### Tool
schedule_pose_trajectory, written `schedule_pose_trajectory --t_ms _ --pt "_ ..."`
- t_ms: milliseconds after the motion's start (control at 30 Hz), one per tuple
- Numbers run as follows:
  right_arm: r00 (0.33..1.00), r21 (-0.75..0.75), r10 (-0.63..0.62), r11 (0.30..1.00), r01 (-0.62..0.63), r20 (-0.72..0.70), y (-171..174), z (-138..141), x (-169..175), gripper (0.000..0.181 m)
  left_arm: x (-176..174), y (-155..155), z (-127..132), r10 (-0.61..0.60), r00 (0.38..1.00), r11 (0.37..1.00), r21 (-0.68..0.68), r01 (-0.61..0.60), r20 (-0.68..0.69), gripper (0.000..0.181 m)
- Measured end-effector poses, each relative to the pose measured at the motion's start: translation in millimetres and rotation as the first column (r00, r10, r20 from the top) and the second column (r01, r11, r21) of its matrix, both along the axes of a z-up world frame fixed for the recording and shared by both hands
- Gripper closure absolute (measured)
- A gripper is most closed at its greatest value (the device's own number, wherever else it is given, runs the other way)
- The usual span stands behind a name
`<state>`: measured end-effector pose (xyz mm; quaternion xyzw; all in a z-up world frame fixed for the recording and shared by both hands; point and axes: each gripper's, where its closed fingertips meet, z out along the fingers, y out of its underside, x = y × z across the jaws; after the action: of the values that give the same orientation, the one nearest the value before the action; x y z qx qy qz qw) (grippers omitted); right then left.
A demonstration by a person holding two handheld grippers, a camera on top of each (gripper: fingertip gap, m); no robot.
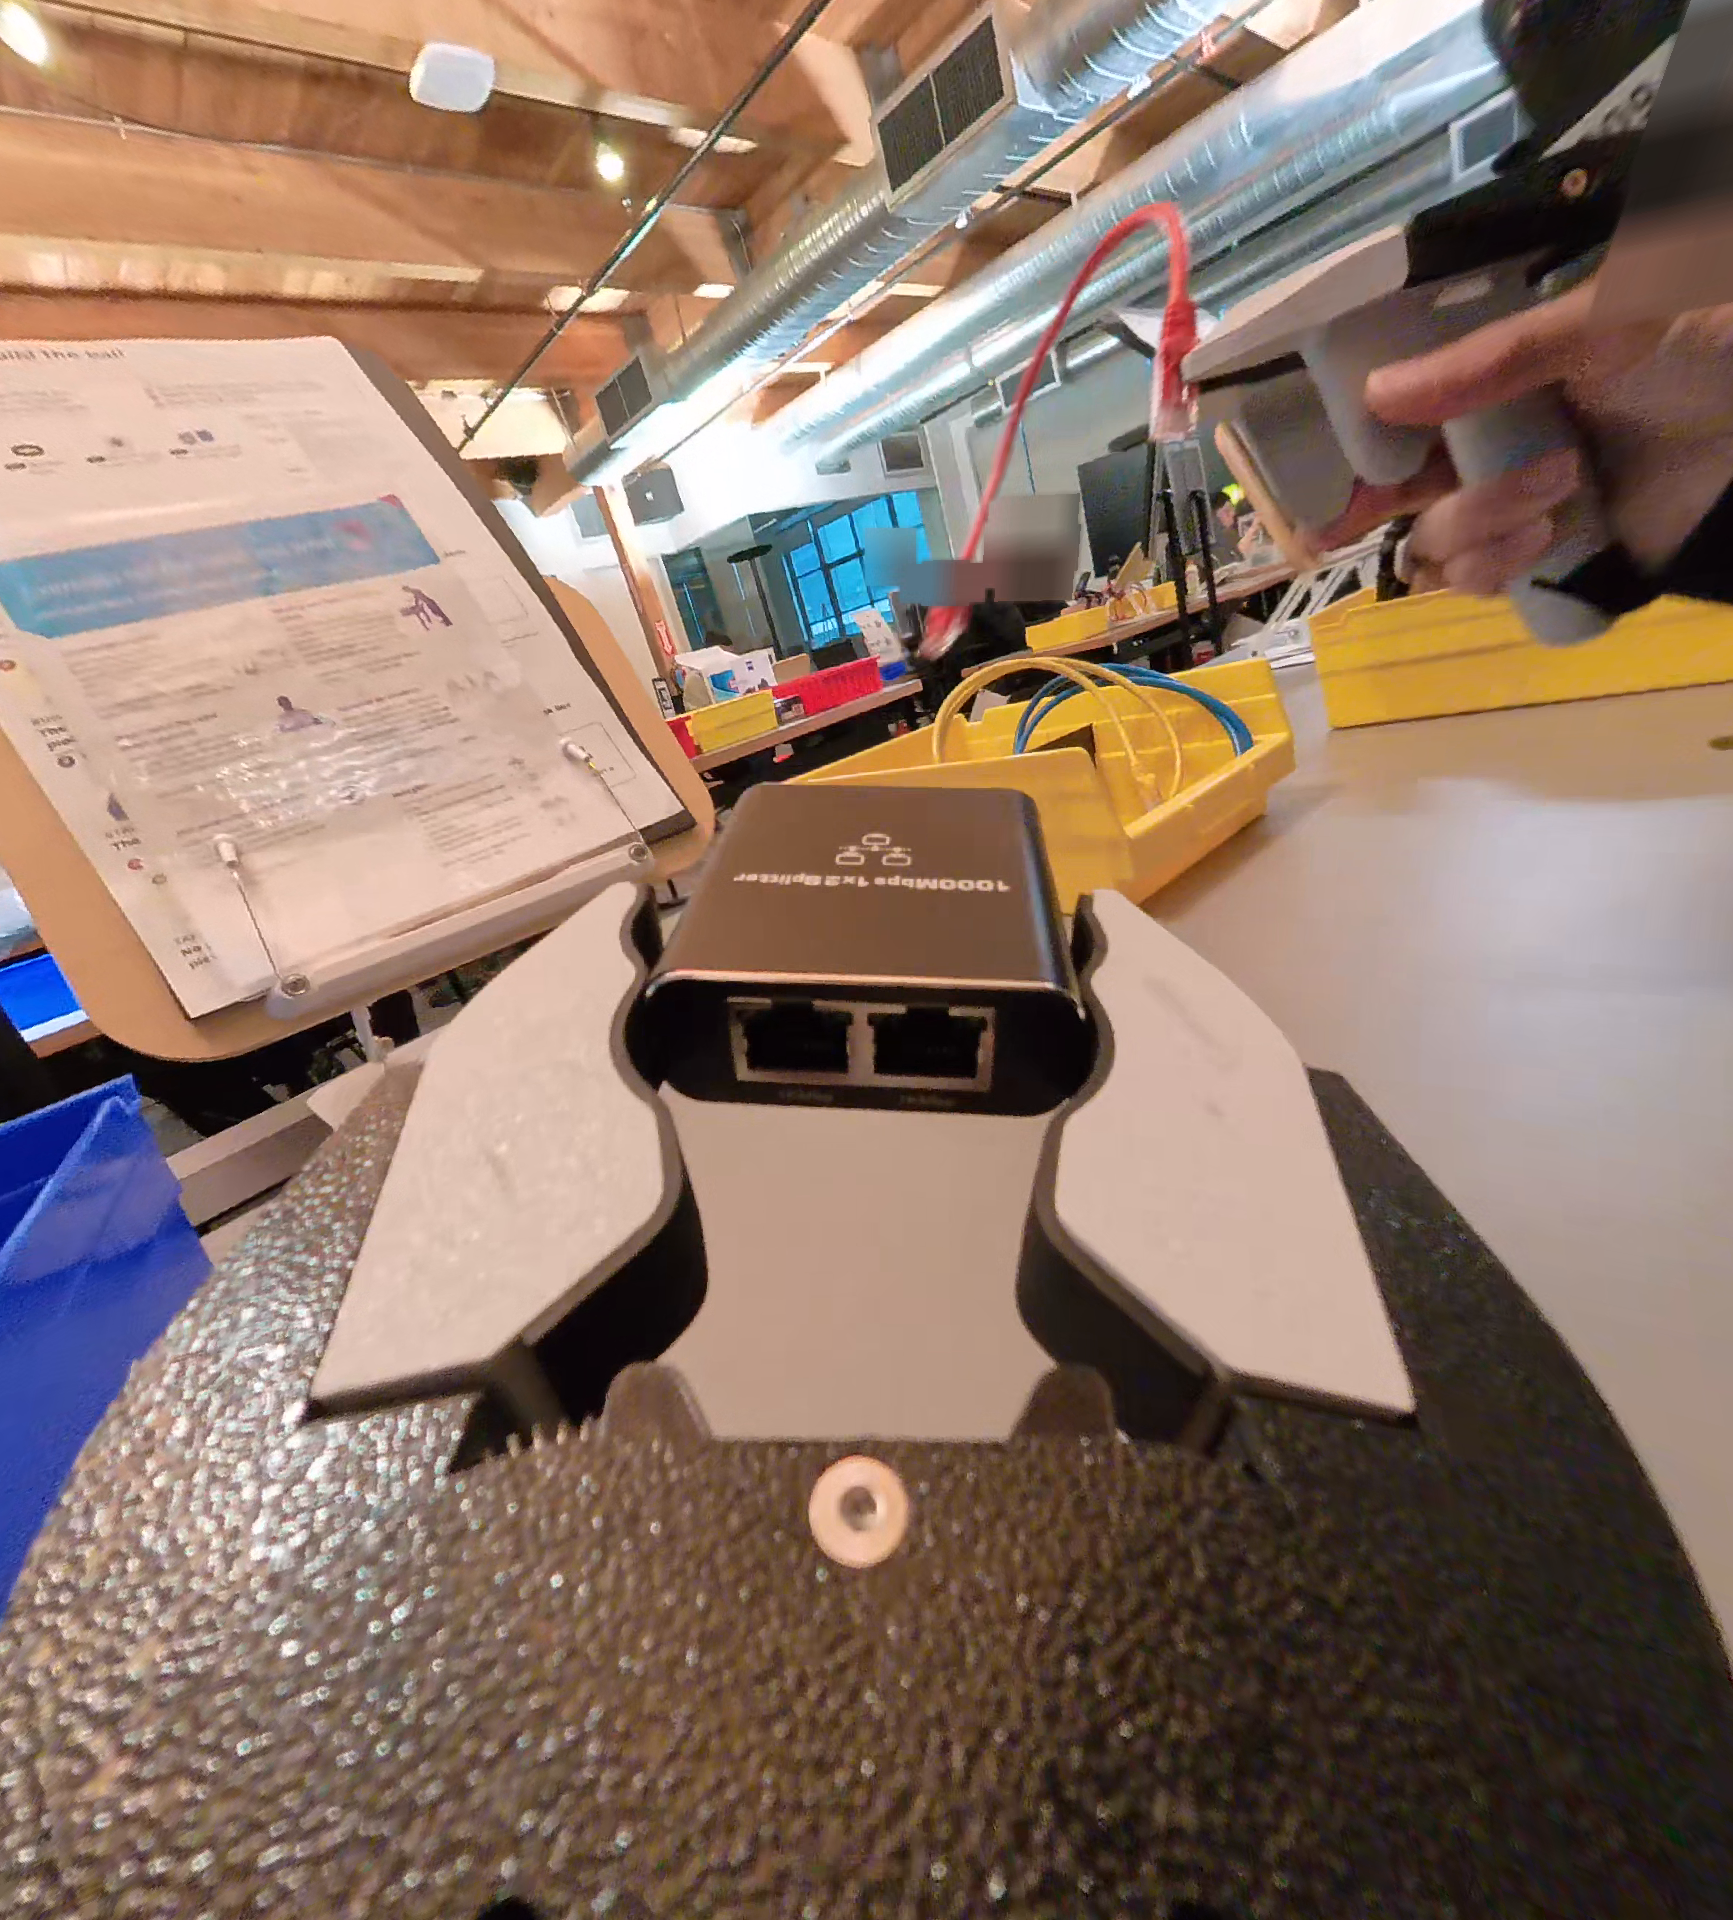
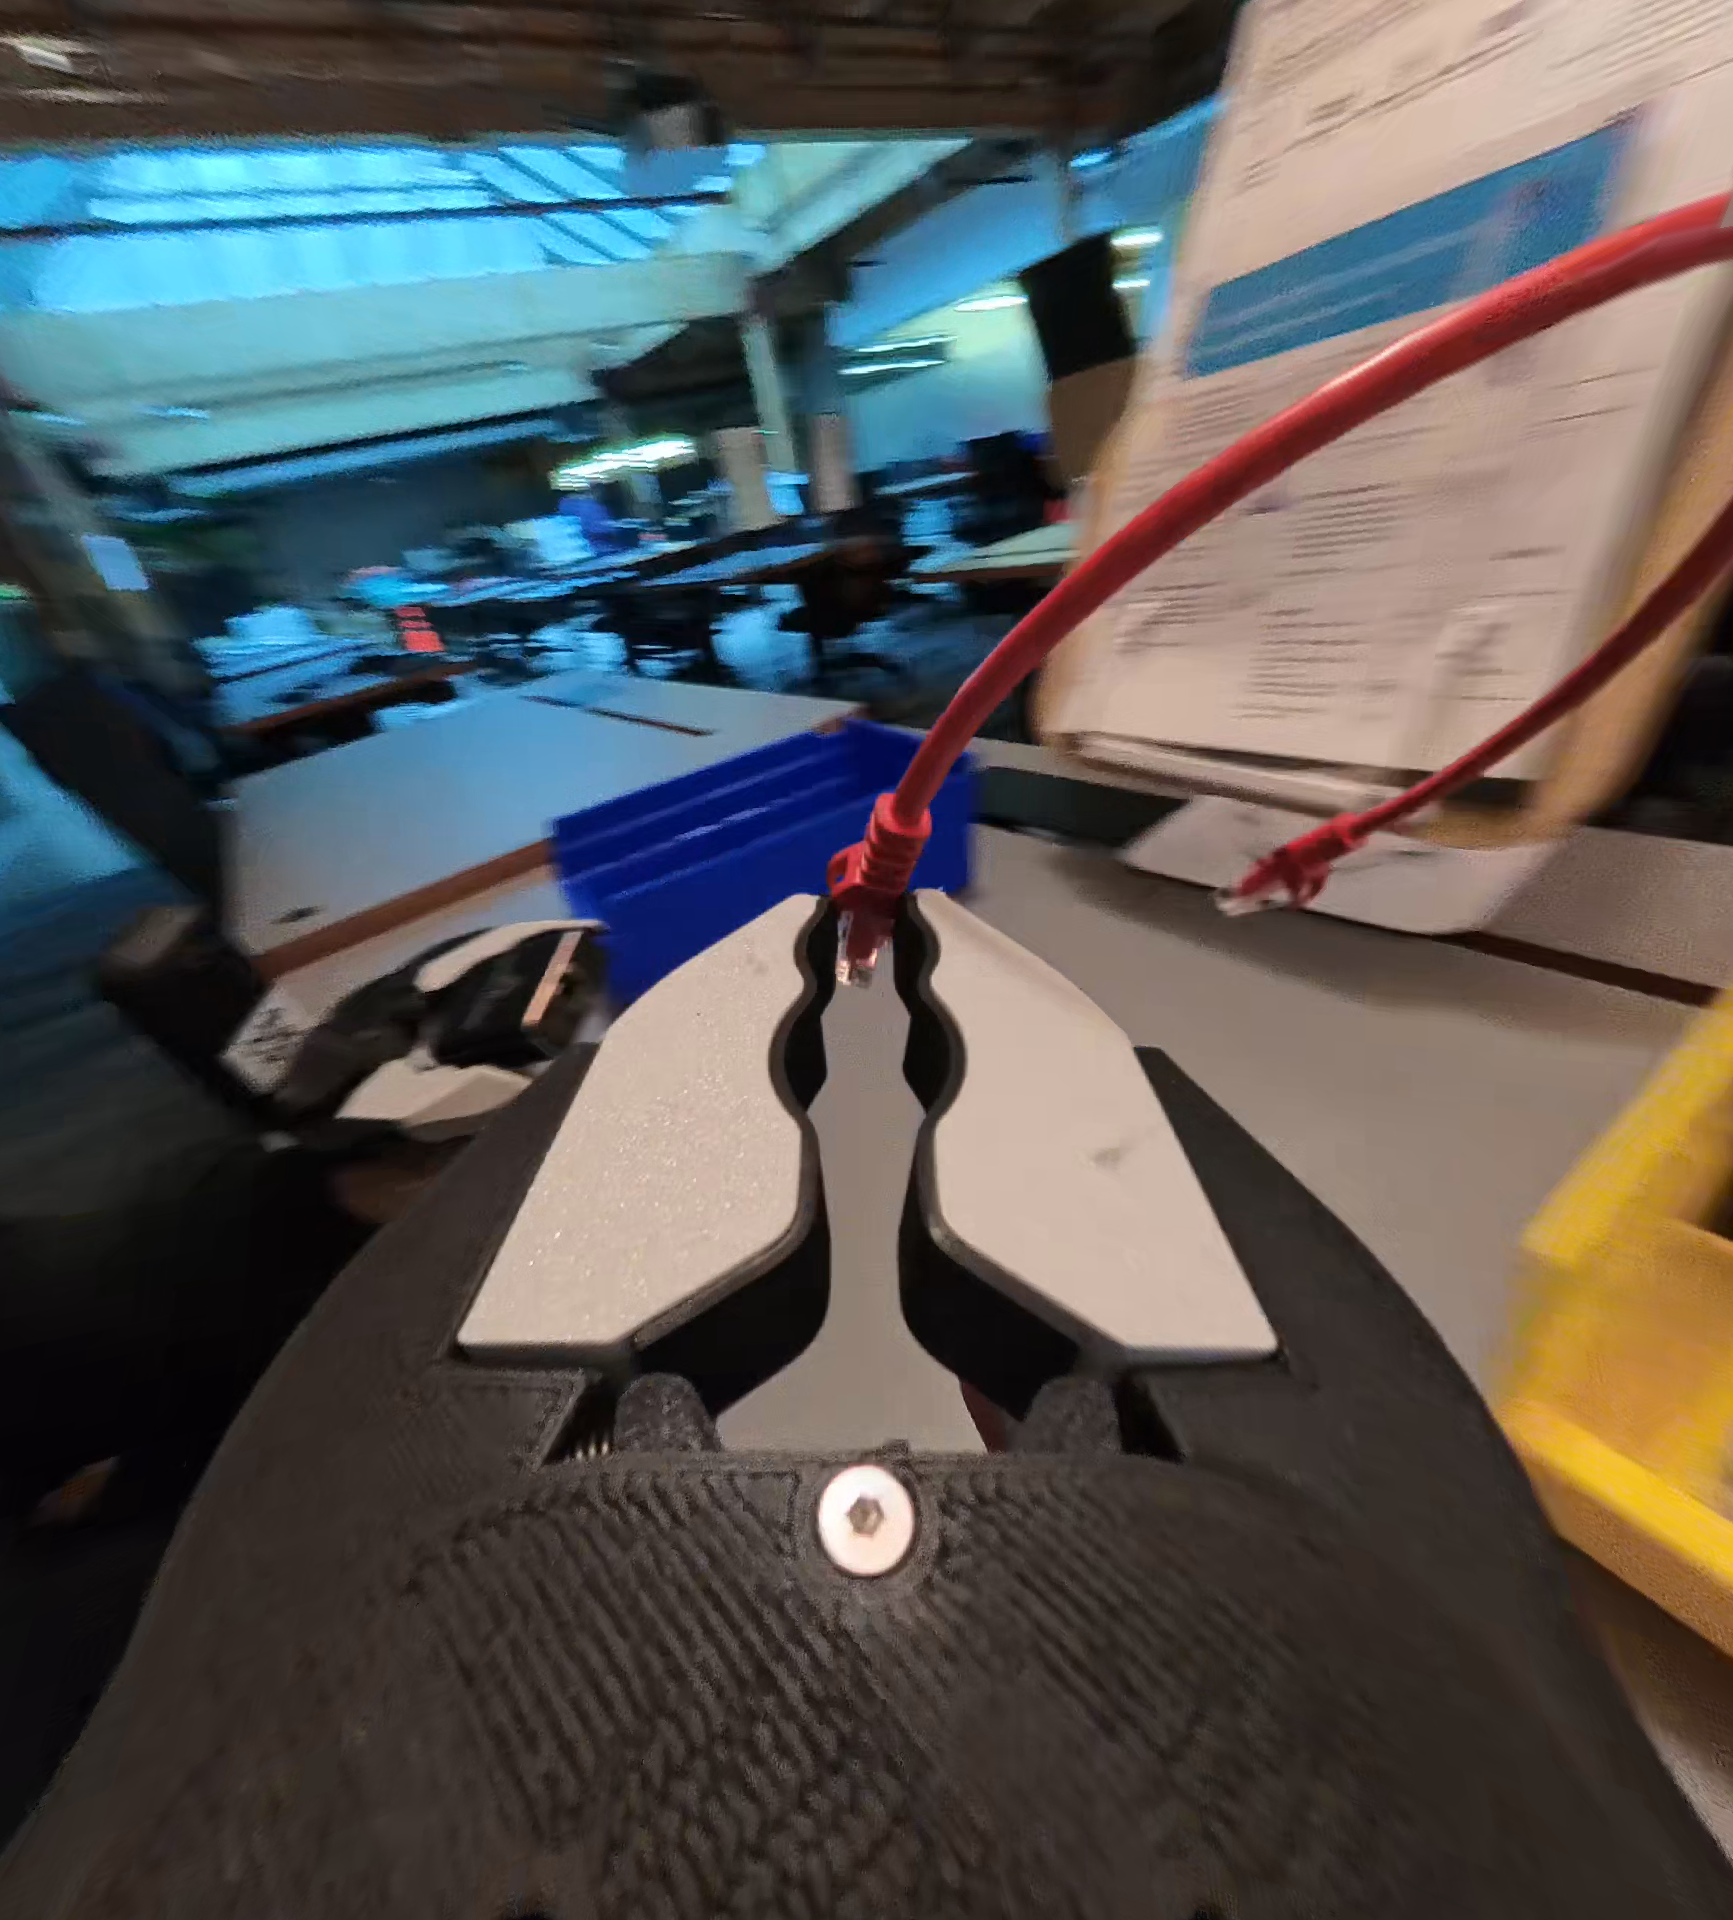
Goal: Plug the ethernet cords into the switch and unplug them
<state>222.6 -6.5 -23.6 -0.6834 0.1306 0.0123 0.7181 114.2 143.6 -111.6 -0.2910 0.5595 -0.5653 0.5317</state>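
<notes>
My left gripper (image 1: 864,935) is shut on a black switch (image 1: 867,914), held above the table with its two empty ports (image 1: 864,1042) facing the camera. My right gripper (image 2: 867,920) is shut on the plug (image 2: 867,914) of a red ethernet cord (image 2: 1205,488); the cord loops up to the right and its other plug (image 2: 1283,873) hangs free. In the left wrist view the right gripper (image 1: 1189,400) shows at the upper right in a person's hand, holding the red cord (image 1: 1038,384) in the air, well apart from the switch.
A yellow bin (image 1: 1101,790) with yellow and blue cords sits behind the switch, another yellow bin (image 1: 1527,655) farther right. A blue bin (image 1: 20,1299) stands at the left. A document stand (image 1: 249,665) with printed pages is at the back left. Grey table (image 1: 1516,987) spreads to the right.
</notes>
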Motion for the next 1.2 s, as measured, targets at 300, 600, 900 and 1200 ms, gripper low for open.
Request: schedule_pose_trajectory --t_ms 300,600,900,1200 --pt "0.875 -0.510 -0.482 0.744 0.432 0.039 -101.1 -69.5 122.8 0.170 3.2 -9.1 -5.8 -0.042 0.999 0.999 0.012 0.042 -0.027 0.107" --pt "0.903 -0.667 -0.416 0.704 0.244 -0.109 -38.1 -151.5 167.5 0.168 2.8 -6.7 -5.4 -0.052 0.998 0.998 -0.032 0.051 -0.036 0.107" --pt "0.892 -0.700 -0.447 0.659 0.276 -0.069 -49.4 -135.7 141.2 0.116 4.7 -9.7 -12.8 -0.074 0.995 0.997 -0.022 0.073 -0.062 0.107" --pt "0.822 -0.181 0.435 0.834 -0.522 -0.367 55.6 -49.4 -65.0 0.115 1.4 -29.3 -9.8 -0.094 0.995 0.989 0.109 0.095 -0.018 0.107"
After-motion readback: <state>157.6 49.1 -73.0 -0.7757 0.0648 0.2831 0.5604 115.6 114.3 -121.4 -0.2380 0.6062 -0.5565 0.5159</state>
